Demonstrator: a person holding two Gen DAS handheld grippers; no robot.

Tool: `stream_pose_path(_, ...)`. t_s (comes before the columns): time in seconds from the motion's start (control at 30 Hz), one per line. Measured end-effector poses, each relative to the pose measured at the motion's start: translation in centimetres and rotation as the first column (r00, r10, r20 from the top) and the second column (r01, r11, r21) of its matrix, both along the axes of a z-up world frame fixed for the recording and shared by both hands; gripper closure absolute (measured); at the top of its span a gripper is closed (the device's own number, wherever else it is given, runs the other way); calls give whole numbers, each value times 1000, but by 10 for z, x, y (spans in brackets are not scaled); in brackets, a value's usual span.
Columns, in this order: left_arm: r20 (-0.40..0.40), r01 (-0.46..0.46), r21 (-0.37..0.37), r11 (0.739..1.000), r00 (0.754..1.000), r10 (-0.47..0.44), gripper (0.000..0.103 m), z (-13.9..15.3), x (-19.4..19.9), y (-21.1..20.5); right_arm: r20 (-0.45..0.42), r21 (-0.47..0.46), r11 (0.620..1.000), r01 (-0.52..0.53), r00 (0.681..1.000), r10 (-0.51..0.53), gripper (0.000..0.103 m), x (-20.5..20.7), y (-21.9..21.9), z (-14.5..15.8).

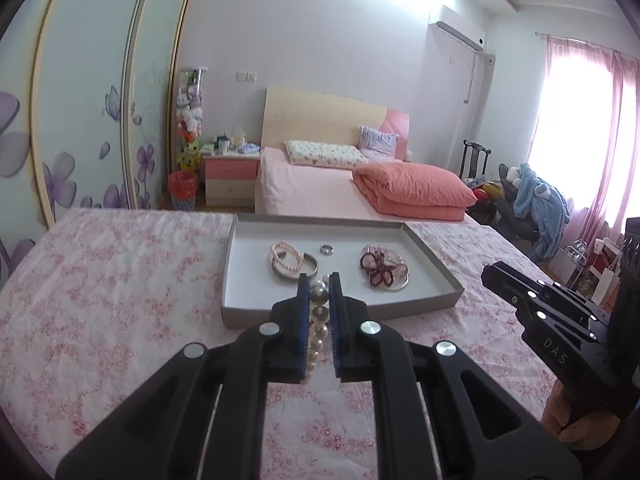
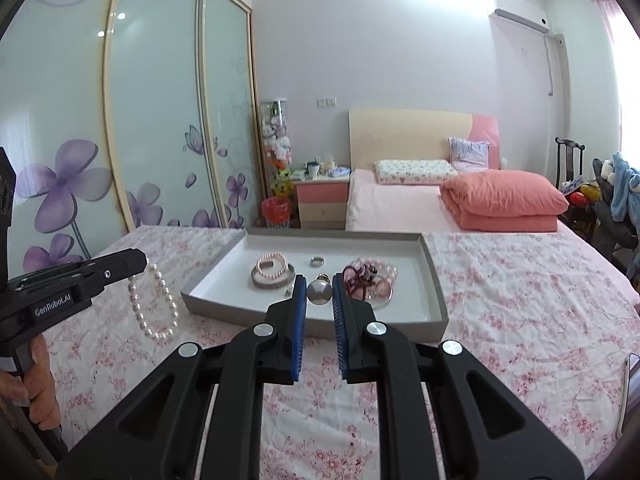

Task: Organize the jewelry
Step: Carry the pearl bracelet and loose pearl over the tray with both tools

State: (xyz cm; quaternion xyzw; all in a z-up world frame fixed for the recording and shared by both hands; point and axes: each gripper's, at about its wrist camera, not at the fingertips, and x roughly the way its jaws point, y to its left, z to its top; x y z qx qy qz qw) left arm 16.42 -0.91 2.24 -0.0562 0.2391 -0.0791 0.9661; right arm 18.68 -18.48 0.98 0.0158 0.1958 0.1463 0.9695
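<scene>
Pearl strand (image 2: 154,304): clamped between the closed jaws of the left gripper (image 1: 319,280), it hangs in a loop above the floral bedspread (image 2: 520,292), left of the tray, as the right wrist view shows.
Pearl pendant (image 2: 319,292): a single large grey pearl with a small metal cap, pinched between the blue pads of the right gripper (image 2: 319,282), held in front of the tray's near edge.
Hard to make out: in the left wrist view the strand runs down between the fingers, so most of its loop is hidden behind the gripper's body; a large grey bead there cannot be told for certain as part of the strand.
Grey tray (image 1: 436,264): shallow, white inside, resting on the bedspread.
Tray, left side: a pink bead bracelet (image 1: 285,260) lies on a silver bangle (image 1: 294,270).
Tray, middle: a small silver ring (image 1: 327,249) lies alone.
Tray, right side: a tangle of dark red and pink beaded pieces (image 1: 380,266) over a thin silver hoop; the separate pieces cannot be counted.
Hands: a person's hand (image 2: 38,384) grips the left tool's handle, cut off at the frame edge; the other hand (image 1: 576,420) is mostly hidden behind the right tool.
Background: a bed with a folded coral quilt (image 2: 504,198) and a sliding wardrobe (image 2: 160,120) printed with purple flowers.
</scene>
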Motion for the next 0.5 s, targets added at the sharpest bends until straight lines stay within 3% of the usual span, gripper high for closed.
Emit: stream_pose_path(0.5,90,-25,63,998,996,20,93,15,-6,-17,89,14,1000,17,996,-18,89,-2,8,18)
